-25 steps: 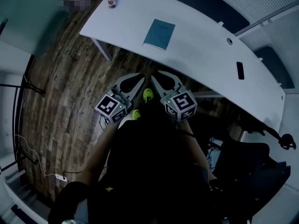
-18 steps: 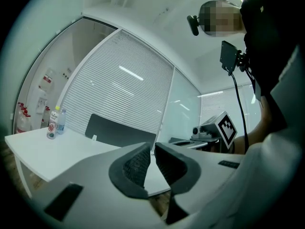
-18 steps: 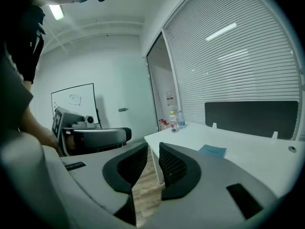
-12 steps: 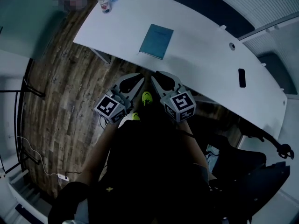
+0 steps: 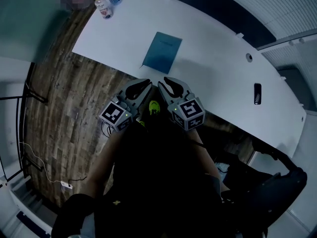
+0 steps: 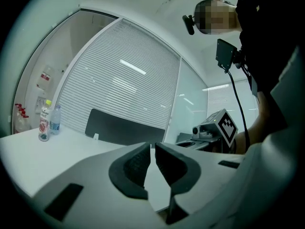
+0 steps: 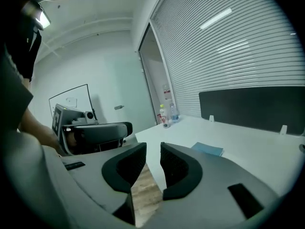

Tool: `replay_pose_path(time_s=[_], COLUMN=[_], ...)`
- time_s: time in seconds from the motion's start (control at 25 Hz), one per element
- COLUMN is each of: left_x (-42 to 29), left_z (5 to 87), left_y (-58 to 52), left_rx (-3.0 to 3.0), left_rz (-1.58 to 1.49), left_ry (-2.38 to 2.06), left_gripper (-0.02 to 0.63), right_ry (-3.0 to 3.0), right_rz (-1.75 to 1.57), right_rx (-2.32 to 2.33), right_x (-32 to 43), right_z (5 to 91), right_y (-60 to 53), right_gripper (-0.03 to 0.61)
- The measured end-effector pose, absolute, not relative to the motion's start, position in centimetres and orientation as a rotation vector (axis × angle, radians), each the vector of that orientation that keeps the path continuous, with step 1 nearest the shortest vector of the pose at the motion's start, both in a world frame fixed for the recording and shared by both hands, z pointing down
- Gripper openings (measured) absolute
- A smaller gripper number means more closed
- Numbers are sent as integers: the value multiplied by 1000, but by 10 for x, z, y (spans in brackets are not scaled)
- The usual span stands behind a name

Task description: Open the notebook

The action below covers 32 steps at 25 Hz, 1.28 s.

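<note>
Both claws held side by side over the wood floor, short of the white table (image 5: 218,68). My left gripper (image 5: 140,89): jaws drawn close, a thin slit between the pads, nothing in it. My right gripper (image 5: 174,88): jaws opening, gap a little wider, also empty. Notebook (image 5: 162,53) lies closed and flat near the table's front edge, just ahead of both claws, untouched. Two bottles (image 5: 102,6) stand at the table's far left corner.

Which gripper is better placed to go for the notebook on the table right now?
Right, probably. The right gripper, its fingers opening with nothing between them, has the notebook ahead in its own view. The left gripper does not show the notebook in its view.
</note>
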<state>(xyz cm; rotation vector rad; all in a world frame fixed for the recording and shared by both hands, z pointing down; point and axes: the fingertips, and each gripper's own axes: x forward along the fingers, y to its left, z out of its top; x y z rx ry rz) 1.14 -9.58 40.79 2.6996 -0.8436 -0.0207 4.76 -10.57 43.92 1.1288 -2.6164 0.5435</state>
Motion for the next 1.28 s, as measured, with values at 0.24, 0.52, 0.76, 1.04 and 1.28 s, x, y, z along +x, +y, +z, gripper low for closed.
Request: replay_pose_path(time_s=[0.24,0.52,0.76,1.04,1.28], left_x=[11,18,20,15,13], left_z=[422,433,445,460,483], left_y=[-120,-139,-144,-158,-171], left_rx=[2701,2714,2735,2698,2673], left_rz=[40,30,55,95,125], left_ry=[-848,-776,-664,-589,-552], left_gripper=[51,63,74,86,86], right_ry=[-2608,-2593,-2543,-2483,-2438], right_rz=[535,550,625,638,690], right_rx=[1107,1143,1217,1324,1366], right_x=[47,44,42,51,52], right_z=[446,457,465,478,501], right_y=[-132,-147,-152,-170,-177], right_gripper=[68,69,69,69,74])
